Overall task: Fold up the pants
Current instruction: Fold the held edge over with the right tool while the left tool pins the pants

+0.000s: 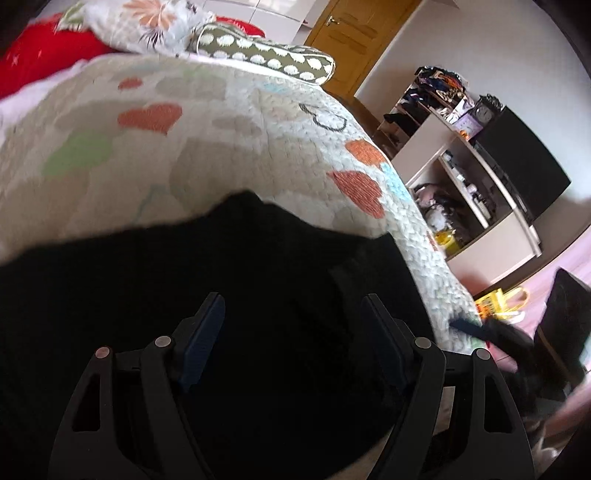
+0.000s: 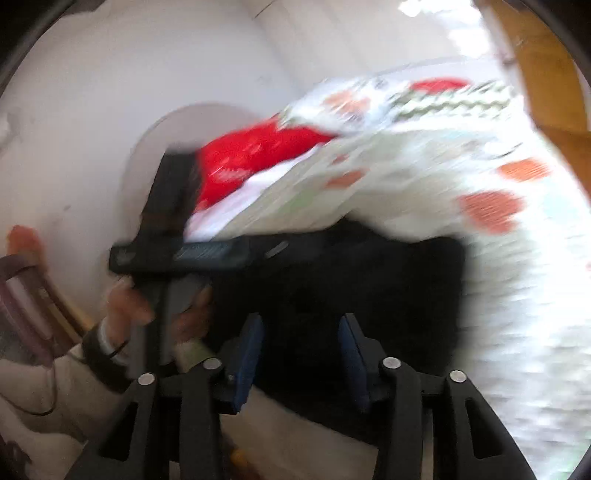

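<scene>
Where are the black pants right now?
The black pants lie on the heart-patterned quilt at the bed's near edge, low in both views, in front of both tools.

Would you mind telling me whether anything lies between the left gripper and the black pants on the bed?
Nothing visible does. The left gripper hangs open directly over the black pants, which lie uncovered on the heart-patterned quilt.

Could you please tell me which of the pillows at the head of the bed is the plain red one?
The red pillow, leftmost in the left wrist view; the floral pillow and dotted olive pillow are patterned.
</scene>
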Tool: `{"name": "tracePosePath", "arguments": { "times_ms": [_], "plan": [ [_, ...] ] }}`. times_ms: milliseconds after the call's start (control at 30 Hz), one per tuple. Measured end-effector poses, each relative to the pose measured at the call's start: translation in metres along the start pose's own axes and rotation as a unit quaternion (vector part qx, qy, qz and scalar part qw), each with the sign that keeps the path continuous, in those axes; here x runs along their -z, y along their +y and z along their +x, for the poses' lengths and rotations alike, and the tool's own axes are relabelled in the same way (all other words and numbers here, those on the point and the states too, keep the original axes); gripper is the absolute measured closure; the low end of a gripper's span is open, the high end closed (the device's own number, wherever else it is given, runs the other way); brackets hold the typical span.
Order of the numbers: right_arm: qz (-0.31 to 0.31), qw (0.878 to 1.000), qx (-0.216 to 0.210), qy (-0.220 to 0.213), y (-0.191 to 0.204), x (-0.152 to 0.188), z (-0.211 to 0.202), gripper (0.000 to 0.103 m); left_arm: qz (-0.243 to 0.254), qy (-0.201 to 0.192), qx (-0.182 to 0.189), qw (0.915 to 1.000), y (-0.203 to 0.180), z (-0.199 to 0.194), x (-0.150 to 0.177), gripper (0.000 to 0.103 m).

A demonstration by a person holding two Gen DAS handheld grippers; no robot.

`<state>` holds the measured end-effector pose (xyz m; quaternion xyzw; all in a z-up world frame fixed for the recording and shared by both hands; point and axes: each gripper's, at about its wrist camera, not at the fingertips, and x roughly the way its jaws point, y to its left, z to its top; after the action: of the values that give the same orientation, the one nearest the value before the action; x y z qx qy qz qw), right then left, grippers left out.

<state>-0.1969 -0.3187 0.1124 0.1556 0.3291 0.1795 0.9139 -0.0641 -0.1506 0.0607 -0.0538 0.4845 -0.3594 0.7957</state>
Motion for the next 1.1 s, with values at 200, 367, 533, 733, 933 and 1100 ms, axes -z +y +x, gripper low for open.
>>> {"name": "tracePosePath", "arguments": {
  "times_ms": [200, 367, 533, 733, 933, 1100],
  "plan": [
    [0.091, 0.995, 0.027, 0.009, -0.047, 0.012, 0.009, 0.057, 0.022, 0.026, -0.007, 0.9994, -0.032, 0.023, 0.020, 0.027],
    [0.072, 0.997, 0.038, 0.014, -0.035, 0.007, 0.022, 0.057, 0.060, 0.022, -0.030, 0.9975, -0.049, 0.031, 0.019, 0.088],
    [0.029, 0.999, 0.041, -0.005, -0.017, -0.007, 0.016, 0.057, 0.056, -0.009, -0.049, 0.9972, -0.037, 0.011, 0.009, 0.089],
    [-0.008, 0.998, 0.049, 0.036, 0.001, -0.004, 0.056, 0.057, 0.010, 0.007, -0.069, 0.9976, -0.008, 0.013, 0.020, 0.071],
    [-0.055, 0.992, 0.079, 0.081, 0.014, -0.001, 0.071, 0.057, -0.029, -0.024, -0.102, 0.9940, 0.019, -0.027, 0.031, 0.059],
    [-0.084, 0.991, 0.070, 0.072, 0.032, -0.023, 0.093, 0.057, -0.056, -0.041, -0.120, 0.9904, 0.036, -0.055, 0.048, 0.059]
  ]
}}
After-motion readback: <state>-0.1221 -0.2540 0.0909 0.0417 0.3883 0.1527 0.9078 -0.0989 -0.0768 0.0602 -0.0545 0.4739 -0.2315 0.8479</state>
